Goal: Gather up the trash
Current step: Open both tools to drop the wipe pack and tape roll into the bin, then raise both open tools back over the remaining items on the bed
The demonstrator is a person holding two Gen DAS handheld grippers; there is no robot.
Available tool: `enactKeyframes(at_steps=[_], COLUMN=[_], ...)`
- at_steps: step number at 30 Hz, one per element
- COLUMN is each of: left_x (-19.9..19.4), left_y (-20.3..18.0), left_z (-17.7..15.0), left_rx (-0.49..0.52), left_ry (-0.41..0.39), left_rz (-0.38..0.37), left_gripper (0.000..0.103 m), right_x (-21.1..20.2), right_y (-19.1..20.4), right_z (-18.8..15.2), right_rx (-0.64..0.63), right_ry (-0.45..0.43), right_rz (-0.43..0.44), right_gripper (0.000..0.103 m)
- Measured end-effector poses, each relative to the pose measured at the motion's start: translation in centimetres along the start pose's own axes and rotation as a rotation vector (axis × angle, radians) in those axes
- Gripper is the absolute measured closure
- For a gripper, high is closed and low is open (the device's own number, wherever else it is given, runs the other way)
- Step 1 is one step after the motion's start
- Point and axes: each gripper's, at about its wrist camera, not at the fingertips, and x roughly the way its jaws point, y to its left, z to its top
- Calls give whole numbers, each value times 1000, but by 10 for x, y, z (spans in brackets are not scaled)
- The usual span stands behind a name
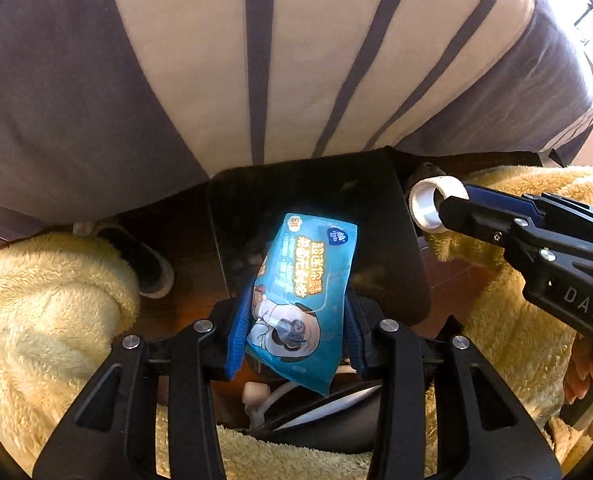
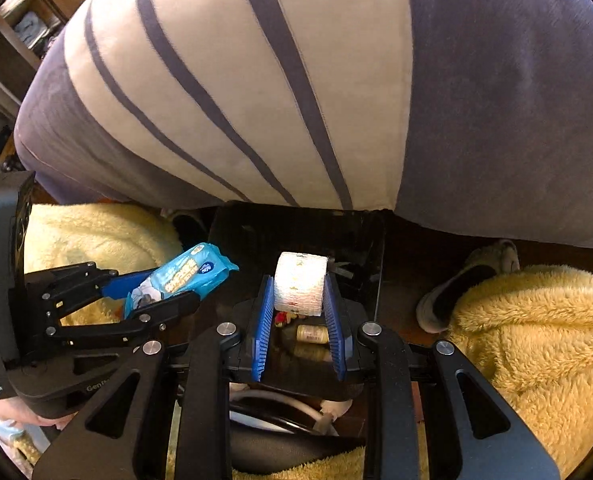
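Our left gripper [image 1: 294, 320] clamps the soft, light, slippery wipes pack [image 1: 302, 292] mid-body; our right gripper [image 2: 299, 312] squeezes the light tape roll [image 2: 300, 282] over the black bin [image 2: 372, 240].

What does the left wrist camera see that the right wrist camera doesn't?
Only the left view shows the cartoon figure printed on the blue plastic wipes packet. Only the right view shows small items, like a little beige cylinder, inside the black bin. Both show the packet in the left gripper and the white tape roll in the right gripper.
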Motion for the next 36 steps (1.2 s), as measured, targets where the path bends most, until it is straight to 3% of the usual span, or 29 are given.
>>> enactKeyframes(at_steps=[5, 6, 8, 12, 15, 20, 28, 36], left_x=[1, -1, -3, -11, -26, -66, -147, -176], left_y=[2, 1, 3, 10, 14, 13, 14, 25], left_z=[-1, 0, 1, 2, 5, 17, 63, 129], left_rx=[6, 6, -2, -23, -27, 1, 32, 32], left_ry=[0, -1, -5, -33, -77, -176, -376, -446], left_rz=[5, 5, 5, 15, 33, 77, 106, 144], left_gripper=[57, 55, 53, 38, 24, 16, 11, 11], right_x=[5, 5, 6, -5, -17, -50, -129, -147], right_y=[-5, -7, -9, -12, -16, -23, -24, -28], right_z=[8, 9, 10, 12, 14, 24, 72, 140], right_rx=[16, 20, 30, 45, 51, 59, 14, -10], right_ry=[11, 10, 3, -26, -60, -145, -359, -435], right_rz=[17, 15, 12, 5, -6, -41, -114, -146], right_gripper=[74, 70, 52, 48, 39, 17, 9, 9])
